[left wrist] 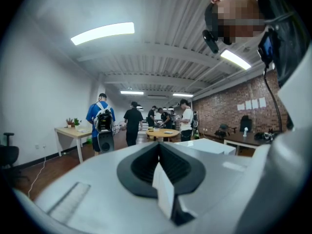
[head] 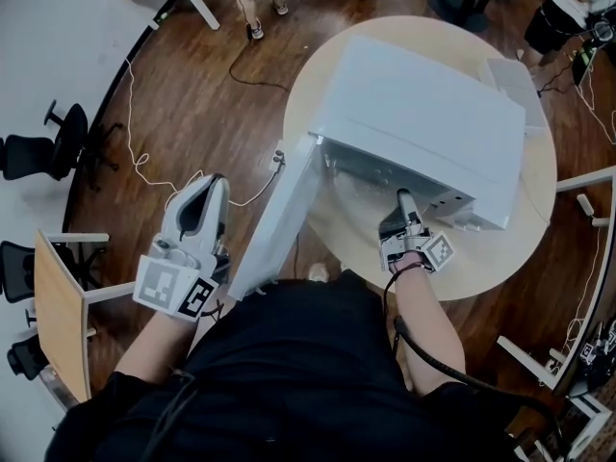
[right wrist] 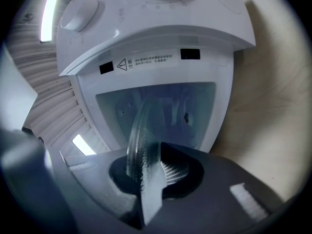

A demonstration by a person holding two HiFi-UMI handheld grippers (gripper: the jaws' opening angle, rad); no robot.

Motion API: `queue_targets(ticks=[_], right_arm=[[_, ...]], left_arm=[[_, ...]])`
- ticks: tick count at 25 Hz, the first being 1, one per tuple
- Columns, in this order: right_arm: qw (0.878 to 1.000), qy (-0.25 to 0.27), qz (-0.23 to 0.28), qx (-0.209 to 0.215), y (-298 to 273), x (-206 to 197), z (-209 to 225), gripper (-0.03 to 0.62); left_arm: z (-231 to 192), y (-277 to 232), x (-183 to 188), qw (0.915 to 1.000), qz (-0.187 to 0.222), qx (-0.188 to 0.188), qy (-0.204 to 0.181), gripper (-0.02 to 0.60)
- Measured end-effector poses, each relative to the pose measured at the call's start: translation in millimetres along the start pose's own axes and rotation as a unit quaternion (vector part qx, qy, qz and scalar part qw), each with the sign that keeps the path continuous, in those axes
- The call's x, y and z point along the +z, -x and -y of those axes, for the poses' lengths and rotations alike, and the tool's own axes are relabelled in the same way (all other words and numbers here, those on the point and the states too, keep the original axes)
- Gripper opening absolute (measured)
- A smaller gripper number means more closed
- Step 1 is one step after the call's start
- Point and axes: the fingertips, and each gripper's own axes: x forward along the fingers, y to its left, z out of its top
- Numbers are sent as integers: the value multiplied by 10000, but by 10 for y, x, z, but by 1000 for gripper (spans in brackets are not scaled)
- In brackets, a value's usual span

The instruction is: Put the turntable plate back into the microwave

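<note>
Your right gripper (right wrist: pixel 146 177) is clamped on the turntable plate (right wrist: pixel 138 138), with its pads pressing the near rim from both sides. Your left gripper (left wrist: pixel 163 179) has its jaws together and nothing between them.

Right gripper view: the glass plate is seen edge-on as a thin curved band rising from the jaws. It sits across the open cavity (right wrist: pixel 161 113) of the microwave (right wrist: pixel 156 48). The plate's flat face runs along the line of the jaws, and its span leads away from the pads into the opening. The rim lines up with the side that carries the knobs (right wrist: pixel 80 14). Whether the plate touches the cavity floor cannot be told.

Head view: this view alone places both tools. The right gripper (head: pixel 404 202) has its tips at the mouth of the microwave (head: pixel 423 114), which stands on a round table (head: pixel 500 248). Only a pale glint shows ahead of the tips, and the plate cannot be made out there. The door (head: pixel 279 219) is swung wide open toward you. The left gripper (head: pixel 214 186) is just beside the door's outer face, well apart from the right one.

Left gripper view: it looks out over the room, showing people (left wrist: pixel 100 121) standing at tables before a brick wall (left wrist: pixel 229 111).
</note>
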Motion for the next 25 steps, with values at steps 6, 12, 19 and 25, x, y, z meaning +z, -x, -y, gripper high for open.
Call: queue_targets(ticks=[6, 12, 19, 25], right_arm=[[9998, -17, 150, -103, -108, 93, 70, 34], [9995, -58, 270, -121, -224, 183, 122, 34], [9982, -61, 571, -146, -345, 340, 173, 34], [9977, -38, 658, -163, -449, 403, 199, 34]], left_arm=[[-93, 16, -48, 9999, -96, 135, 49, 8], [-122, -8, -104, 9996, -199, 202, 76, 8], [-217, 40, -99, 9989, -285, 353, 66, 8], [-264, 110, -125, 9981, -341, 512, 100, 8]])
